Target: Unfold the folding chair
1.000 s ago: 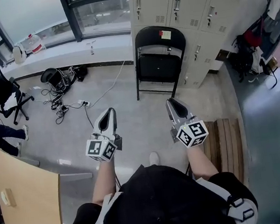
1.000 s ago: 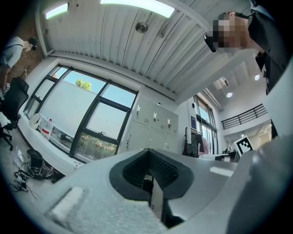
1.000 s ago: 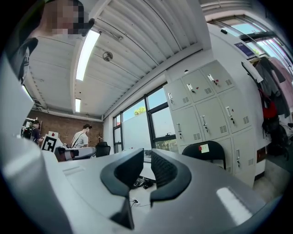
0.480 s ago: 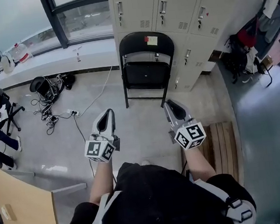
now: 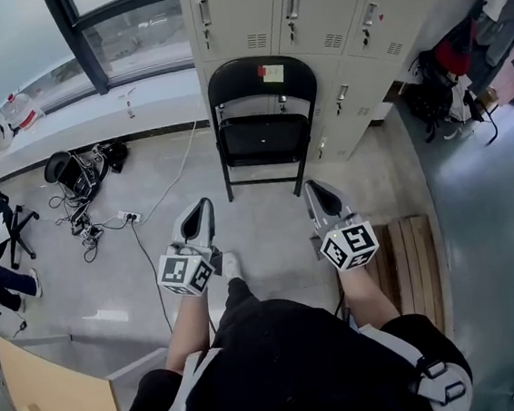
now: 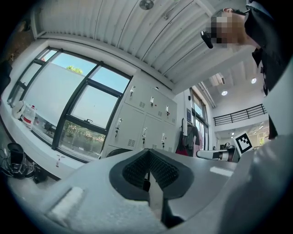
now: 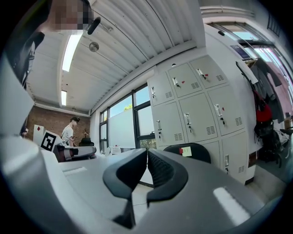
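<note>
Closer than a second ago, the folding chair (image 5: pixel 263 135) stands folded against the lockers (image 5: pixel 310 12) in the head view, the left gripper (image 5: pixel 202 206) and right gripper (image 5: pixel 314 188) pointing at it but well short. Left gripper view: jaws closed, empty. Right gripper view: jaws just closed on nothing, chair ahead before the lockers; all unfolding remains to be done.

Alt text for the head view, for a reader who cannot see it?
A black folding chair stands folded against grey lockers, ahead of a person holding two grippers toward it. The left gripper is shut and empty; the right gripper has just been closing its jaws, nothing between them. Cables lie on the floor at left.
</note>
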`<state>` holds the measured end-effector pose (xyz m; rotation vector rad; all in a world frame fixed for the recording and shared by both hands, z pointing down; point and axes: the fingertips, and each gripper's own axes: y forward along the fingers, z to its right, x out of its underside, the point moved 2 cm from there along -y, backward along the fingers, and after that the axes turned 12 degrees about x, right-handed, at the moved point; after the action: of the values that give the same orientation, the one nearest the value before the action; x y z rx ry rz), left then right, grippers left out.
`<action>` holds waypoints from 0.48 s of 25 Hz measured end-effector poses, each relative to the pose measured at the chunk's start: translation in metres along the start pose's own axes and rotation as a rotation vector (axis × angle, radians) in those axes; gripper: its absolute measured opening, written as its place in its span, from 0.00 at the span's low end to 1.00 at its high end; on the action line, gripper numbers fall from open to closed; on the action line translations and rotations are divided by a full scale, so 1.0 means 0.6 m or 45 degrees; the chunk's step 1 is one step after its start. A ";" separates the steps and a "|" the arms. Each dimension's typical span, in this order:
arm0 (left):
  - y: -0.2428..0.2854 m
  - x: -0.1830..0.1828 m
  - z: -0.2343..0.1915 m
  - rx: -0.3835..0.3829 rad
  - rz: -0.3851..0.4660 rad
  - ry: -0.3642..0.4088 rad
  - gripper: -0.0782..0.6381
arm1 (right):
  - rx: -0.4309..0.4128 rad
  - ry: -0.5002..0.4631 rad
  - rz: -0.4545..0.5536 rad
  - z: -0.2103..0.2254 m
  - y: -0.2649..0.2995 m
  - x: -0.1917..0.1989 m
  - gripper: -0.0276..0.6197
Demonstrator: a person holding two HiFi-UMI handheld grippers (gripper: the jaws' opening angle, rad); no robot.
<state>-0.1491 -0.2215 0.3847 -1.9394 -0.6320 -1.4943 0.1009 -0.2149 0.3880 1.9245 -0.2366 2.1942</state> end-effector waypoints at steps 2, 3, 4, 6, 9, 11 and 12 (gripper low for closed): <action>0.027 0.006 -0.029 0.030 -0.016 -0.009 0.11 | 0.034 0.005 -0.003 0.008 0.032 0.002 0.05; 0.040 0.007 -0.046 0.043 -0.022 -0.013 0.11 | 0.051 0.009 -0.002 0.011 0.049 0.002 0.05; 0.054 0.007 -0.065 0.053 -0.026 -0.016 0.11 | 0.064 0.011 0.000 0.012 0.066 0.001 0.05; 0.080 0.005 -0.100 0.073 -0.033 -0.017 0.11 | 0.083 0.008 0.002 0.014 0.102 -0.001 0.05; 0.114 -0.001 -0.150 0.105 -0.047 -0.004 0.11 | 0.110 0.008 -0.007 0.014 0.159 0.000 0.05; 0.132 -0.005 -0.185 0.118 -0.053 -0.007 0.11 | 0.124 0.014 -0.012 0.010 0.196 0.000 0.05; 0.140 -0.007 -0.202 0.123 -0.056 -0.013 0.11 | 0.126 0.015 -0.013 0.006 0.215 -0.001 0.05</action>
<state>-0.1748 -0.3666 0.3883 -1.8717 -0.7418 -1.4539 0.0707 -0.3402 0.3906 1.9579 -0.1186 2.2498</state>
